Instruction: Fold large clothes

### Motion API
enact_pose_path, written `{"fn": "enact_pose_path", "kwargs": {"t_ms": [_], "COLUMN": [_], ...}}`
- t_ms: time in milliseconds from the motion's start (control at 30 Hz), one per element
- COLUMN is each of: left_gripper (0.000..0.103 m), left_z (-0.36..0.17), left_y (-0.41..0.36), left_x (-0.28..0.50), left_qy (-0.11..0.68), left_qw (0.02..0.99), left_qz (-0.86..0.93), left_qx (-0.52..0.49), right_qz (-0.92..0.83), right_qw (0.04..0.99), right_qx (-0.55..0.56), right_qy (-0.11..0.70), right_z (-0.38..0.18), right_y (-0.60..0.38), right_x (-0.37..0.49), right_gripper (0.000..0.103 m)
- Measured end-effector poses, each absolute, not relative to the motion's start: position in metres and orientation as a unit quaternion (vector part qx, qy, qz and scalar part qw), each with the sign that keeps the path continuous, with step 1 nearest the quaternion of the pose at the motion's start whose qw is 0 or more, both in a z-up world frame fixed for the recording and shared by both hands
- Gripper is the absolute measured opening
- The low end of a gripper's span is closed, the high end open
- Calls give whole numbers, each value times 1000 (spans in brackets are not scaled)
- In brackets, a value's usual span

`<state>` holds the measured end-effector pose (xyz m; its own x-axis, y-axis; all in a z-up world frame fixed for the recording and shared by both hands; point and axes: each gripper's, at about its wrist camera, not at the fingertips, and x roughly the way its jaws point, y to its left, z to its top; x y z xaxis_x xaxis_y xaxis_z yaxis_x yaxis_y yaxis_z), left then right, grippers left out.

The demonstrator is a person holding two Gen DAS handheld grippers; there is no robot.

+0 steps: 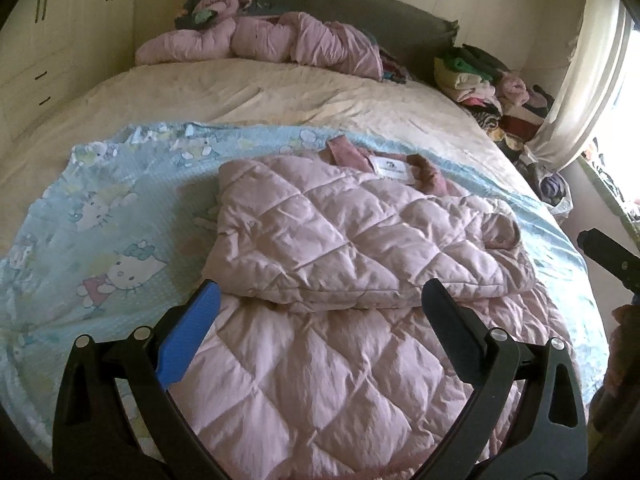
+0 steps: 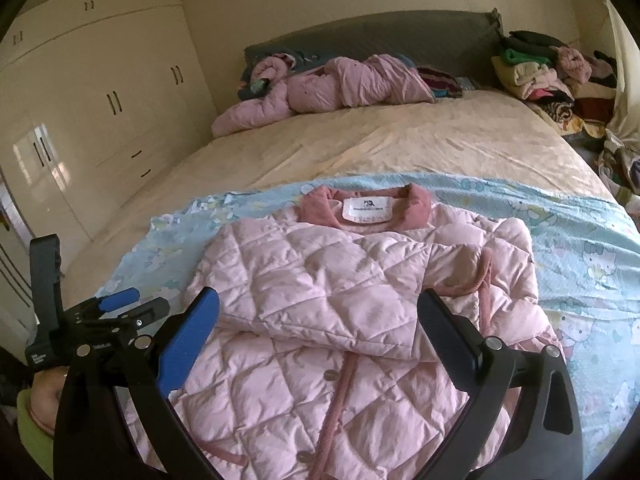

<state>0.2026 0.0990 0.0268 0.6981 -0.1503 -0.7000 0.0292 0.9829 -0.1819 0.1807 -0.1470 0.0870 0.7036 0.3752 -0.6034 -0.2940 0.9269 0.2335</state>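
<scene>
Pale pink quilted jacket [image 2: 320, 300], sleeves folded across, flat on light-blue cartoon-print sheet [image 1: 100, 216]; left gripper [image 1: 320, 300] and right gripper [image 2: 320, 312] above it, jaws spread, empty.

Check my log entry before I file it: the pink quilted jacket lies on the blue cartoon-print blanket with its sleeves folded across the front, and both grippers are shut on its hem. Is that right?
Not quite. The left gripper and right gripper are both open, hovering above the pink quilted jacket and gripping nothing; each wrist view shows it. The rest stands: it lies on the blue cartoon-print blanket with sleeves folded across the front.
</scene>
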Motion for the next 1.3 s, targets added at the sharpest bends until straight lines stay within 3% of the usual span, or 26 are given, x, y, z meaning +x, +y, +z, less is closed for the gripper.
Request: {"fn": "enact_pose_path", "kwargs": {"t_ms": [767, 1300], "left_gripper": [94, 94], "left_z": [84, 76], "left_y": [88, 83], "left_x": [126, 75], "left_qy": [321, 308], "left_qw": [942, 946], "left_qz": [-69, -79], "left_qx": [-63, -57], "right_qz": [194, 182], "right_qw": [939, 943], "right_qx": [57, 41], "right_qy": [280, 276], "right_z": [138, 134], "right_y": [-152, -169], "right_x": [107, 62], "right_gripper": [99, 99]}}
